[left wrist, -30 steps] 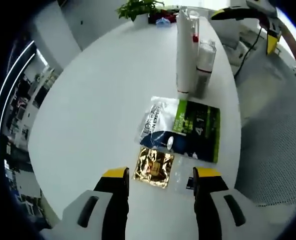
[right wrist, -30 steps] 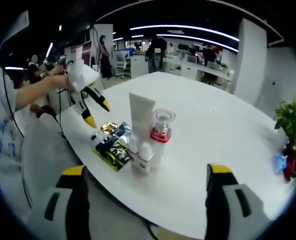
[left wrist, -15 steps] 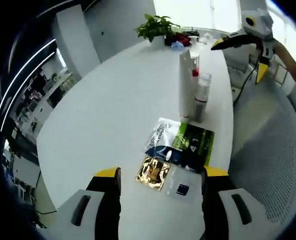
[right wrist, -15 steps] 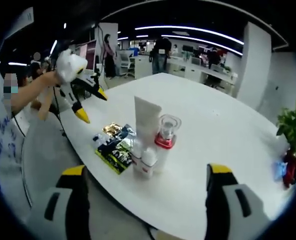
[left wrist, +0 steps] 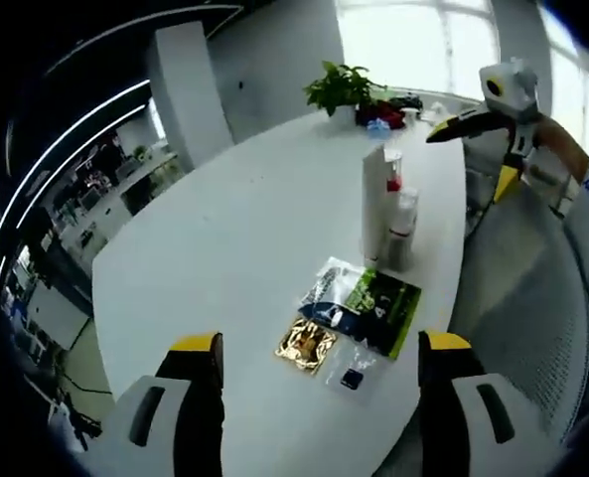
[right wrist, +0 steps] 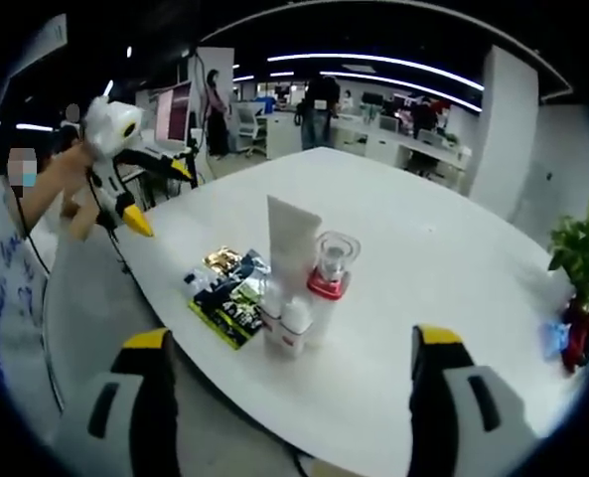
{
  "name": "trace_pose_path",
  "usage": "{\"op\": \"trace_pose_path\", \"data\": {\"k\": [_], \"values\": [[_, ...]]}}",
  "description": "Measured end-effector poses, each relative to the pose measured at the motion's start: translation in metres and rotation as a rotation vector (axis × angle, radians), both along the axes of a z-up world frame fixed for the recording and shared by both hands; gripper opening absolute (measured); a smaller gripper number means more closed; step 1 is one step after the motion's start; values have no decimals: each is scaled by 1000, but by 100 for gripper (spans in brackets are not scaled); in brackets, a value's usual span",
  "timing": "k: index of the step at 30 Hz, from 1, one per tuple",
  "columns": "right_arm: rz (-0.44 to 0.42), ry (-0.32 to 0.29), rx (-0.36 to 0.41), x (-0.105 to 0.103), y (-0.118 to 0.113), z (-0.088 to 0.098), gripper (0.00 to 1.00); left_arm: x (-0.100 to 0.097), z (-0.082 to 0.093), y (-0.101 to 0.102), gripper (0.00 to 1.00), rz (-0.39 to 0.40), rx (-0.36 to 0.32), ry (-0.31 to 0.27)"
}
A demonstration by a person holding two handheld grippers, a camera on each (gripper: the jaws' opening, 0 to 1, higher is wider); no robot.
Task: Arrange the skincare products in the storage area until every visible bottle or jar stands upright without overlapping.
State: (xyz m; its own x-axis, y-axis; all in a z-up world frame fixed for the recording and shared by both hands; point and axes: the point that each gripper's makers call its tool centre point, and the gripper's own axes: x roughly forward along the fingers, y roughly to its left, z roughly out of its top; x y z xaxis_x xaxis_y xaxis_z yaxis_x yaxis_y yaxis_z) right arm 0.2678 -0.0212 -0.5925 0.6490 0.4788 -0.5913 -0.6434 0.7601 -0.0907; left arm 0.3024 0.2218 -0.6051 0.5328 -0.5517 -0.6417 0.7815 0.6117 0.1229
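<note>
Both your tools, left tool (left wrist: pixel 319 343) and right tool (right wrist: pixel 289 338), hang released and bare above the tabletop (right wrist: pixel 428 258), where the tall white tube (right wrist: pixel 288 241) stands upright beside the capped jar (right wrist: pixel 327 266) — light, squashy, tippy, so pinch low.

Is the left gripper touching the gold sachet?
Apart. In the left gripper view the left gripper is open and held back; bare white table shows between its yellow tips and the gold sachet.
</note>
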Motion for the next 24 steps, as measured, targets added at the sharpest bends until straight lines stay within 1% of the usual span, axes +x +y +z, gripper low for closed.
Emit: {"op": "trace_pose_path", "data": {"k": [4,10,12,16,24], "values": [[-3,2,1,-1,-1,0,100,-6,-2,4,82,13,0,2],[-12,4,2,-1,-4,-1,100,-18,-1,5,86,27,-23,1],[-16,5,3,-1,-5,-1,100,-21,-2,7,87,38,-26,7],[-22,2,5,0,-7,0,100,-25,-1,11,88,79,-52,8],[-25,4,8,-1,-8,0,100,-32,0,16,91,116,-74,15]]}}
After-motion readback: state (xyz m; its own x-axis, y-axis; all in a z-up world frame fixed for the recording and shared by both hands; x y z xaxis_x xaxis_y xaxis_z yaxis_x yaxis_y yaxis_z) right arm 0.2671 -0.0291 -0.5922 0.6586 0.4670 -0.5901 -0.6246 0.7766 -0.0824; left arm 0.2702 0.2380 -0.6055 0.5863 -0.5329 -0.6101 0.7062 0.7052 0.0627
